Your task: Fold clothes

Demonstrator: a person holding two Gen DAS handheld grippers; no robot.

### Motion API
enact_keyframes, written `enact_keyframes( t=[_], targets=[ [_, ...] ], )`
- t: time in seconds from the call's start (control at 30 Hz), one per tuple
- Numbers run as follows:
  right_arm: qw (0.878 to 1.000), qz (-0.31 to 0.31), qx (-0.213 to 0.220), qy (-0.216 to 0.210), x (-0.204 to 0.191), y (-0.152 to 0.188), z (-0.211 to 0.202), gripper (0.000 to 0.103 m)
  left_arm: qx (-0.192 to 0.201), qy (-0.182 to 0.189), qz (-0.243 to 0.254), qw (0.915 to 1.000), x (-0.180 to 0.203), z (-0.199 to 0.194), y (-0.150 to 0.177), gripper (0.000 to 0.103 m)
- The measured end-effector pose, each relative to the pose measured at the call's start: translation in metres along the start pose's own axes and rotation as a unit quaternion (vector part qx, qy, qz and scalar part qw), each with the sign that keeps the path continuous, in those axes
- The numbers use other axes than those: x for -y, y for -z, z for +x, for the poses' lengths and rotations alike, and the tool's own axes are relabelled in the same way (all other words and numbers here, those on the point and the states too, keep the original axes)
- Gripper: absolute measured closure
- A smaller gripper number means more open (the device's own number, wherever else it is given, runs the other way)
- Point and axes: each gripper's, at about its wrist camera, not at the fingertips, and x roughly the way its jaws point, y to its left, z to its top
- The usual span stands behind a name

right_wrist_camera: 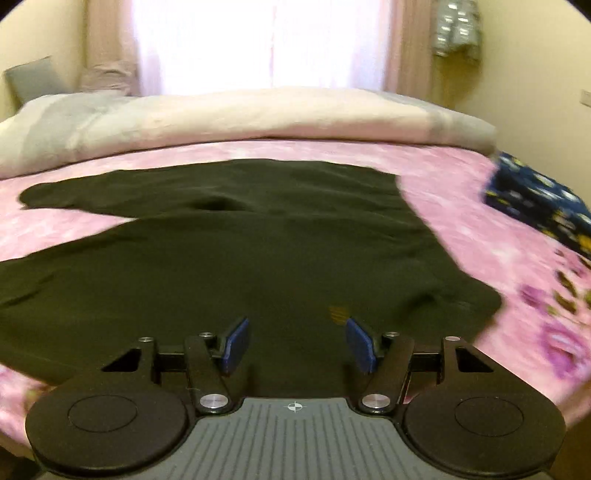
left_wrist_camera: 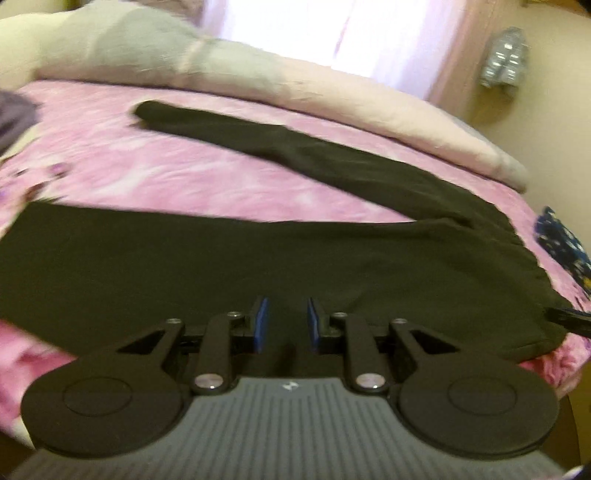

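Left wrist view, blurred by motion. At 9 o'clock, a dark purple-grey cloth (left_wrist_camera: 14,114) sits at the frame edge on the bed; what it is cannot be told. Below it, purple floral print on the pink bedspread (left_wrist_camera: 155,173). The black garment (left_wrist_camera: 258,258), trousers by the look of it, lies flat across the middle: one leg runs toward 10 o'clock, the other spreads wide toward 9 o'clock, and the waist end lies at 3 o'clock. The left gripper (left_wrist_camera: 284,325) hovers over the near edge of the fabric, blue-padded fingers (left_wrist_camera: 262,321) spread with a narrow gap, nothing between them. At 3 o'clock, a black gripper part (left_wrist_camera: 569,317) enters at the waist edge; whether it touches the fabric cannot be told. Above it, a dark blue patterned cloth (left_wrist_camera: 561,240).

Right wrist view. The black garment (right_wrist_camera: 258,251) fills the centre, a small yellow mark (right_wrist_camera: 338,314) on it near the right finger. The right gripper (right_wrist_camera: 295,347) hangs over the near edge, fingers (right_wrist_camera: 236,343) spread wide, holding nothing. The dark blue patterned cloth (right_wrist_camera: 535,203) lies well apart at 2 o'clock, on the pink bedspread (right_wrist_camera: 461,206).

Room: a folded grey-and-pale-pink duvet (right_wrist_camera: 240,114) runs along the far side of the bed; a grey pillow (right_wrist_camera: 33,77) at 10 o'clock; a bright curtained window (right_wrist_camera: 258,40) at 12 o'clock; a shiny silver item (right_wrist_camera: 456,29) hanging on the cream wall at 1 o'clock.
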Motion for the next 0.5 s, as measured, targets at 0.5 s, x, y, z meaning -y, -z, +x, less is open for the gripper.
enact_keyframes(
  t=[0.5],
  targets=[
    [0.997, -0.053, -0.046, -0.037, -0.047, 0.025, 0.021, 0.041, -0.018, 0.003, 0.103, 0.9946, 0.025, 0.006, 0.026, 0.085]
  ],
)
